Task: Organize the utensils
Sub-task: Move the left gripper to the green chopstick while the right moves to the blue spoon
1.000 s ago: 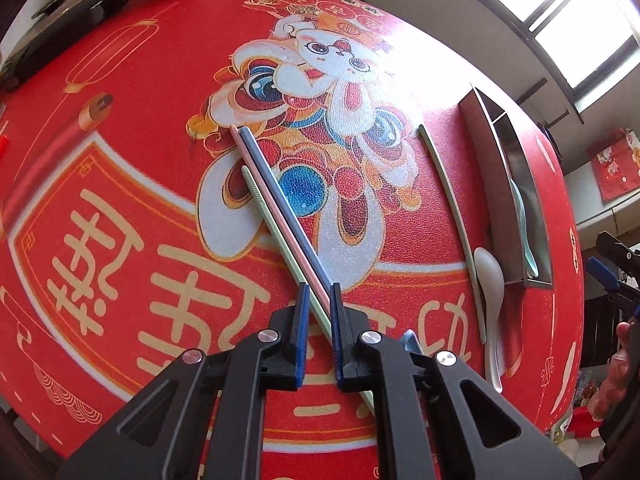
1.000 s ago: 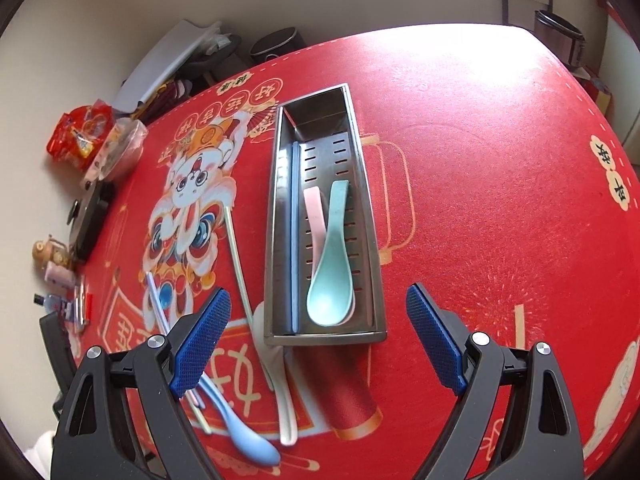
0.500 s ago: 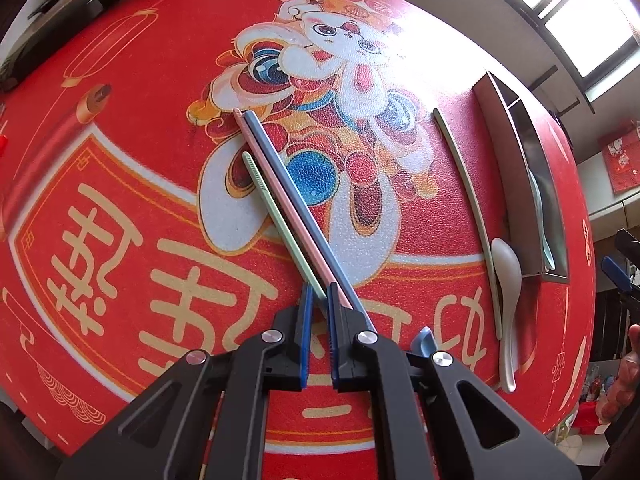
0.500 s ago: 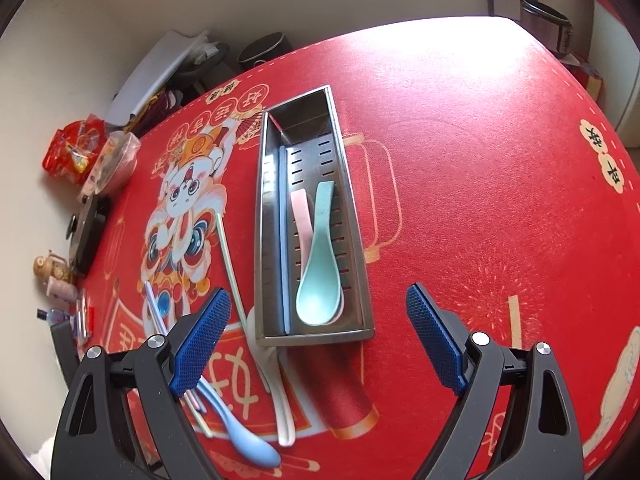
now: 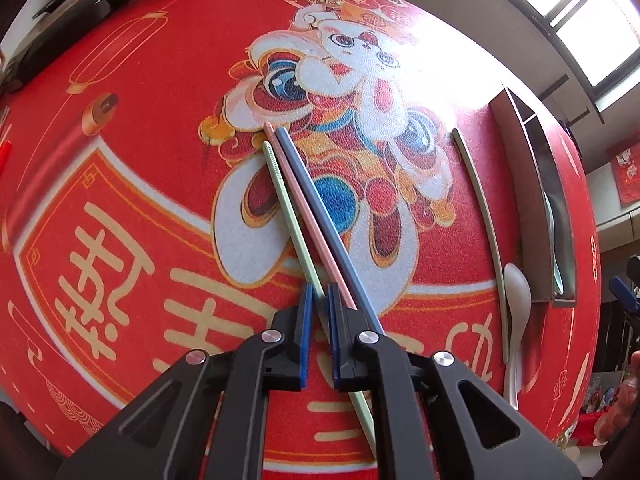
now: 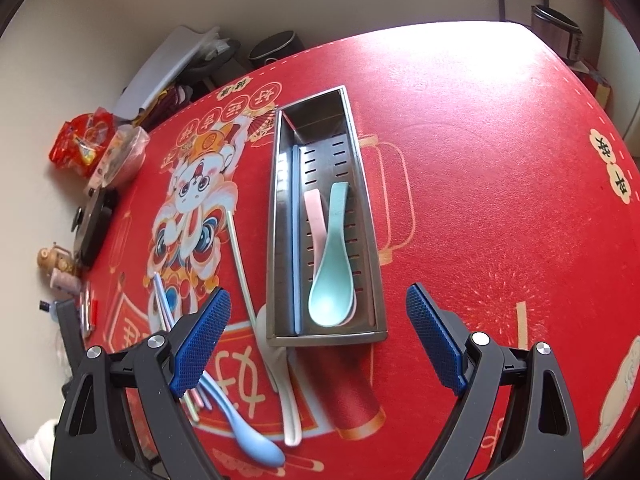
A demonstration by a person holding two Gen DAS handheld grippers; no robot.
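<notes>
The green chopstick (image 5: 294, 236) lies on the red tablecloth (image 5: 120, 128) over its printed lion, touching a pink chopstick (image 5: 308, 216) and a blue chopstick (image 5: 320, 220) at its right side. The left gripper (image 5: 318, 300) is clenched on it near its thick end, jaws nearly together with the stick passing between the pads. To do this pick well, I judge it should lift straight up so the two neighbours stay put, keep the stick level, then carry it toward the metal utensil tray (image 6: 362, 200) nearer the table's middle, which already holds a teal spoon (image 6: 332, 272) and a pink spoon (image 6: 316, 216). The right gripper (image 6: 320, 340) hangs spread wide and empty above the tray's near end.
</notes>
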